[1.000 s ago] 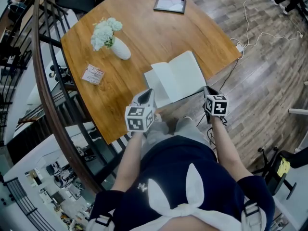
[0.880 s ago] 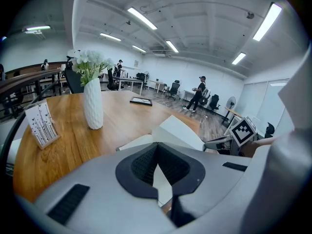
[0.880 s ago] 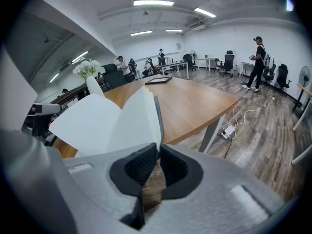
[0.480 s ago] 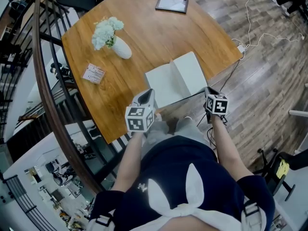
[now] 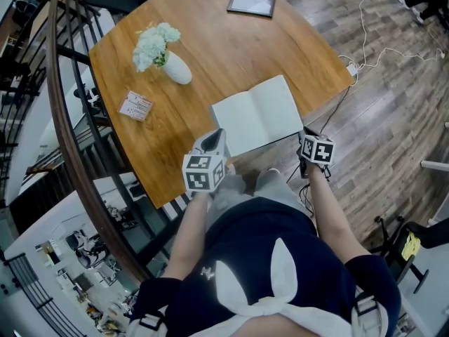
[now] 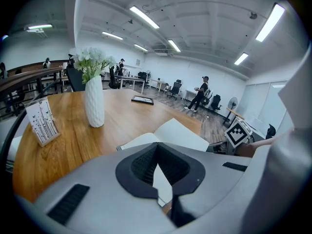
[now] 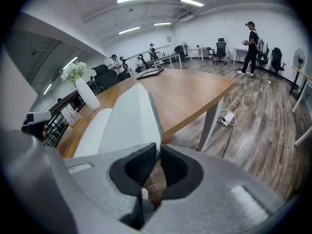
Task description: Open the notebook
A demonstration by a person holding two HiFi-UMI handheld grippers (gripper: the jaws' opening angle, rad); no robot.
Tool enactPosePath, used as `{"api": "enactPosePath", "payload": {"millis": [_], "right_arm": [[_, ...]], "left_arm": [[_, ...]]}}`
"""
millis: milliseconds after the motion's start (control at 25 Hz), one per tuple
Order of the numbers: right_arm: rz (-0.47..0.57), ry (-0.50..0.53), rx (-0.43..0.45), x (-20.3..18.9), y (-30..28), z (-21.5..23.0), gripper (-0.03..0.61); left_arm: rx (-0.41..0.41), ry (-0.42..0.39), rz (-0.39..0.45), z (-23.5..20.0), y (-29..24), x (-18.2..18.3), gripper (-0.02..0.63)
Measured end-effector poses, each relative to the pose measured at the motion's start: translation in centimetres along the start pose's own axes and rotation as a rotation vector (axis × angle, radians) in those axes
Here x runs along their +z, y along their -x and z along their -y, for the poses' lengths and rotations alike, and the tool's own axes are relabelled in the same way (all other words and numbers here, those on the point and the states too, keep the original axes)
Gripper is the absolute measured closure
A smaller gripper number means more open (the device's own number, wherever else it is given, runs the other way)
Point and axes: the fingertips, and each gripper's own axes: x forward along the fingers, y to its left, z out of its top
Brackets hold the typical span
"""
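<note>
Head view shows notebook (image 5: pixel 257 116) lying open on the table (image 5: pixel 224 48) (near edge).

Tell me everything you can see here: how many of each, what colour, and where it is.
table: one, brown wood, middle of the head view
notebook: one, white pages, open at the table's near edge
vase: one, white, with white flowers, table's left side
card stand: one, white and printed, upright, nearer than the vase
framed panel: one, dark rim, table's far end
cable: one, white, on the plank floor right of the table
railing: one, dark bars, left of the table
bystander: one, dark clothes, far across the room
left gripper: one, grey, jaws together, empty
right gripper: one, grey, jaws apparently closed on the notebook's near right edge
</note>
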Motion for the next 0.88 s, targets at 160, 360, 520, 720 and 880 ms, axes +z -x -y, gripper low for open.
{"api": "enactPosePath", "payload": {"millis": [160, 360, 520, 720, 880], "right_arm": [[-0.001, -0.009, 0.012, -0.1, -0.2, 0.1, 0.546], [-0.012, -0.028, 0.001, -0.2, -0.2, 0.2, 0.541], [-0.024, -0.011, -0.017, 0.1, -0.2, 0.5, 0.525], [-0.047, 0.032, -0.035, 0.0, 0.3, 0.8, 0.499], [-0.021, 0.060, -0.006, 0.6, 1.2, 0.3, 0.482]], "left_arm": [[-0.001, 0.000, 0.000, 0.1, -0.2, 0.0, 0.597], [-0.006, -0.003, -0.003, 0.1, -0.3, 0.1, 0.597], [-0.012, -0.008, -0.003, 0.2, -0.4, 0.4, 0.597], [-0.018, -0.014, -0.001, 0.0, -0.3, 0.4, 0.597], [-0.025, -0.023, 0.009, 0.3, -0.2, 0.9, 0.597]]}}
